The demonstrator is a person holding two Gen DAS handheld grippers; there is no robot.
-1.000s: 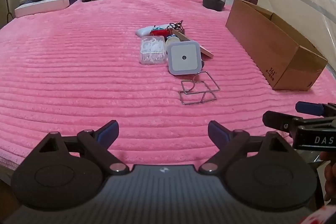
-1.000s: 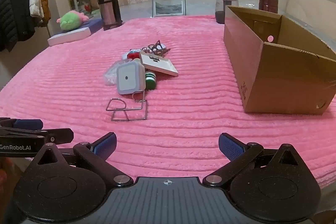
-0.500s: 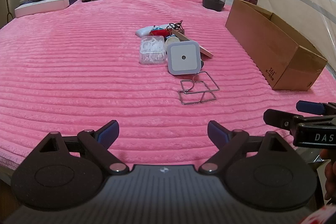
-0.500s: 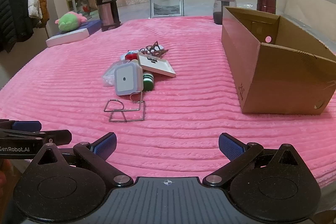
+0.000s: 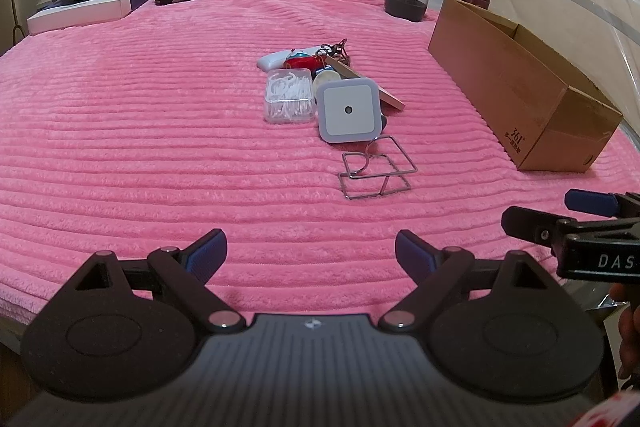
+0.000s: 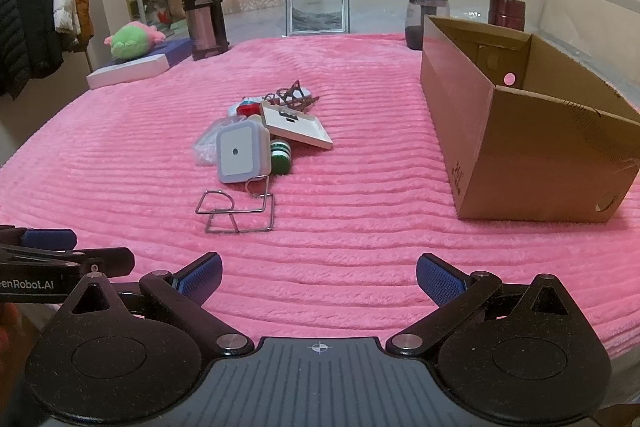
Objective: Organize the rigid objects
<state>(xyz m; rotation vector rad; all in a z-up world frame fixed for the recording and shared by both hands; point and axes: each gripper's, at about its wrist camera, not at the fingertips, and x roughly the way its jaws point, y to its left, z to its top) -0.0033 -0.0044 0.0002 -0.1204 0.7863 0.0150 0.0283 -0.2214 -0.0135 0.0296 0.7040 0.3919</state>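
Both grippers are hovering over the near edge of the pink blanket (image 5: 160, 115), jaws spread wide and grasping nothing. The left gripper (image 5: 310, 255) and right gripper (image 6: 318, 277) are sitting side by side, well short of the pile (image 6: 260, 131), probably lining up a first reach. The pile is lying left of the box (image 6: 520, 131), with the wire puzzle (image 6: 236, 207) nearest the grippers and the white cube (image 6: 240, 157) just behind it. The box is standing open-topped, likely the place for the items, and nothing appears to be inside yet.
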